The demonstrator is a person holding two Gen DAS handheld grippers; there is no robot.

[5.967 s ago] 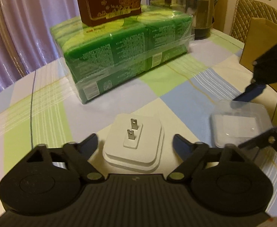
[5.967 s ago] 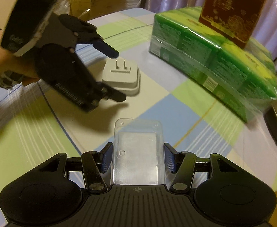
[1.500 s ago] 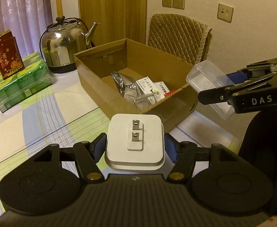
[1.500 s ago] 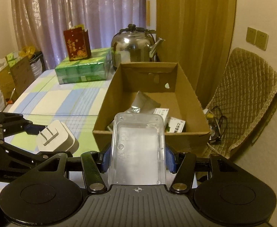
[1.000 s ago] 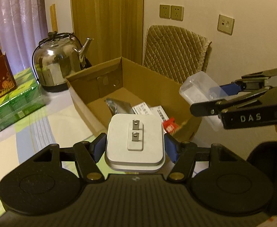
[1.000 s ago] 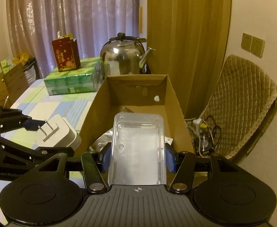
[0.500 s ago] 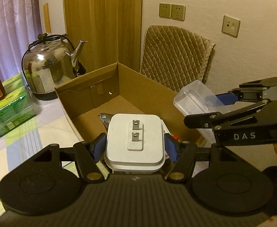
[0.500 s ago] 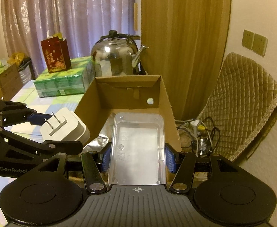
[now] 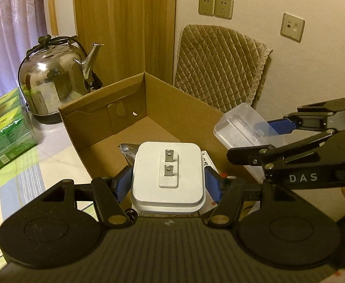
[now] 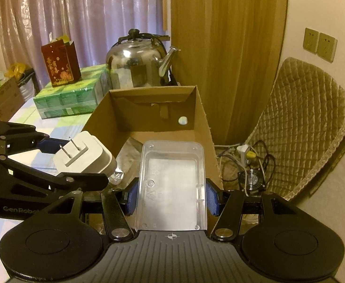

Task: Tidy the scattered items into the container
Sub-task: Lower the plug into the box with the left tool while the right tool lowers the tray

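Now both claws are holding things over the open cardboard box [image 9: 177,101]. The left claw [image 9: 168,184] is squeezing a white plug [image 9: 168,176], and the right claw [image 10: 172,195] is squeezing a clear plastic tray [image 10: 172,184]. The drop-in step is under way. Next, each claw probably needs to go lower and let go. The box sits at the bench [image 9: 19,176] edge, with free floor space deep inside near the far wall.
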